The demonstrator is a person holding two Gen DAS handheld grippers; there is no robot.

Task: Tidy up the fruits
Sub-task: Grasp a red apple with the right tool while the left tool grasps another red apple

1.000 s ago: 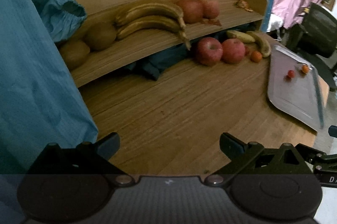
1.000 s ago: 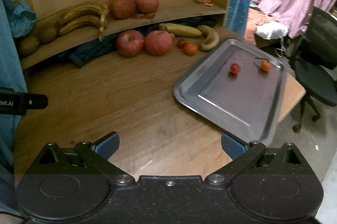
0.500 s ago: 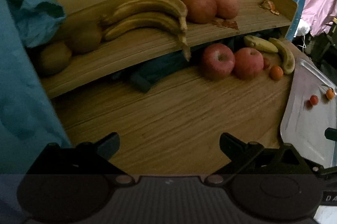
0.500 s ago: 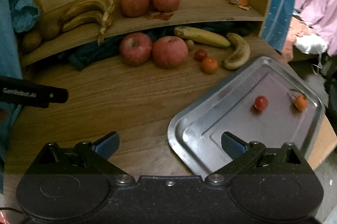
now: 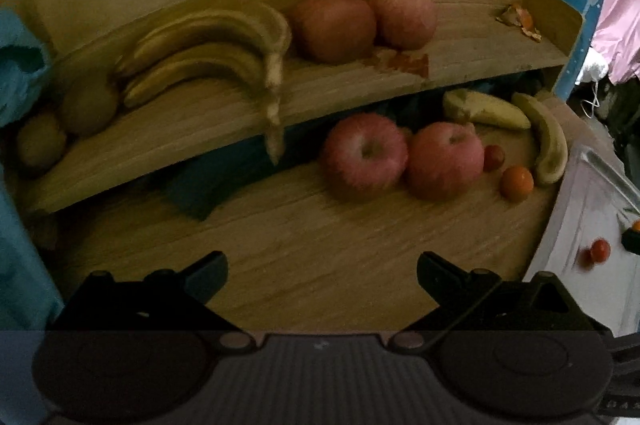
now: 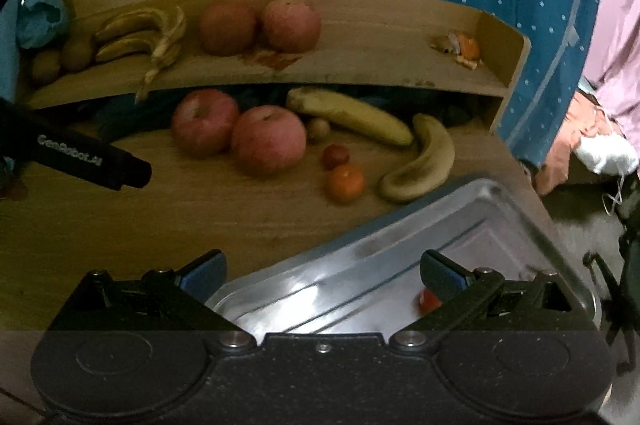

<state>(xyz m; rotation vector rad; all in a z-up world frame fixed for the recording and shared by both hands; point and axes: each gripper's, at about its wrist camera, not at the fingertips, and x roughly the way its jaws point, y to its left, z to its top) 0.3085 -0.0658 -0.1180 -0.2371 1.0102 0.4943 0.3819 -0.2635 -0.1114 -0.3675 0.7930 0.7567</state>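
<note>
While both tongs are wide open and hold nothing, the job looks like it is at the reaching step. The left gripper [image 5: 322,265] hangs over the bare wooden table [image 5: 304,249]. Ahead of it and a little to its right sit two red apples [image 5: 404,155], touching each other. The right gripper [image 6: 323,267] is above the near edge of the metal tray [image 6: 360,257]. A small red tomato [image 6: 429,299] lies in the tray just beside its right finger. Farther ahead on the table are a little orange [image 6: 345,183], another tomato [image 6: 336,156] and two bananas [image 6: 422,161]. I think a loose fruit comes next. The tongs must go forward, drop low around it, and squeeze softly so it does not roll.
</note>
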